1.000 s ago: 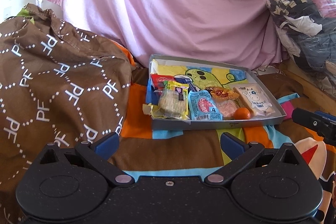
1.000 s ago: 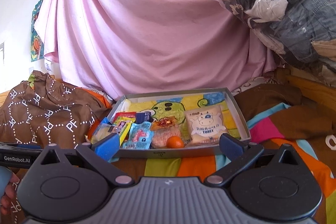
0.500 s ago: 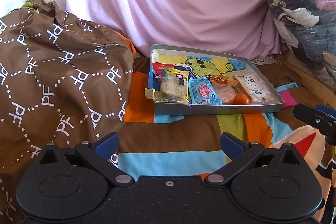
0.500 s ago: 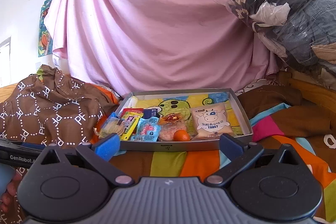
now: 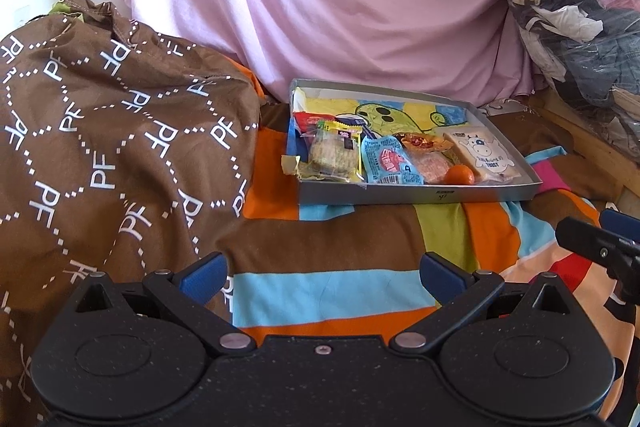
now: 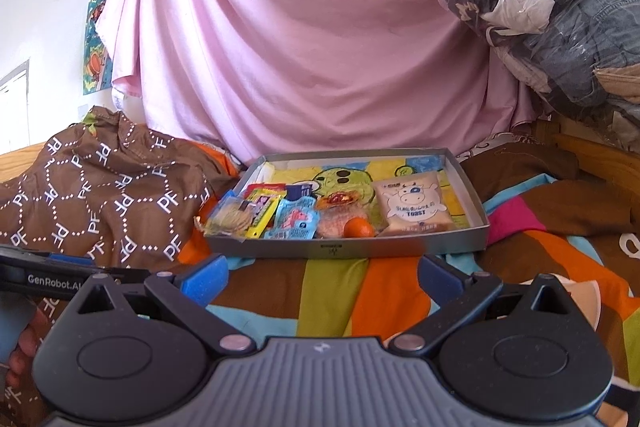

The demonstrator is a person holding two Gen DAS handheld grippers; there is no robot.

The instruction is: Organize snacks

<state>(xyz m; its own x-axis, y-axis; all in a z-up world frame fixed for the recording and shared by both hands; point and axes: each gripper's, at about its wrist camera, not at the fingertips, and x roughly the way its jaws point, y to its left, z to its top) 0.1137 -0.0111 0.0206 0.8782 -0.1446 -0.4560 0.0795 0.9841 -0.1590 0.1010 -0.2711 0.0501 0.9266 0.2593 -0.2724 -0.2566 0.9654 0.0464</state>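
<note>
A: Snacks [image 6: 320, 215] all sit in the grey tray [image 6: 472, 187] at twelve o'clock on the bedspread [image 6: 384, 291].

B: Grippers?

A: Left gripper [image 5: 322, 275] and right gripper [image 6: 322, 277] both spread apart, empty, well short.

B: Risk?

A: The wafer pack [image 5: 332, 157] overhangs the tray's nine o'clock corner; a nudge might tip it out.

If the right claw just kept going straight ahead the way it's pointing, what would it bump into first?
Probably the near wall of the grey snack tray. The open, empty right claw points right at it over the striped blanket, nothing between. If it rides higher than it looks, the little orange comes first; depth is hard to judge.
</note>
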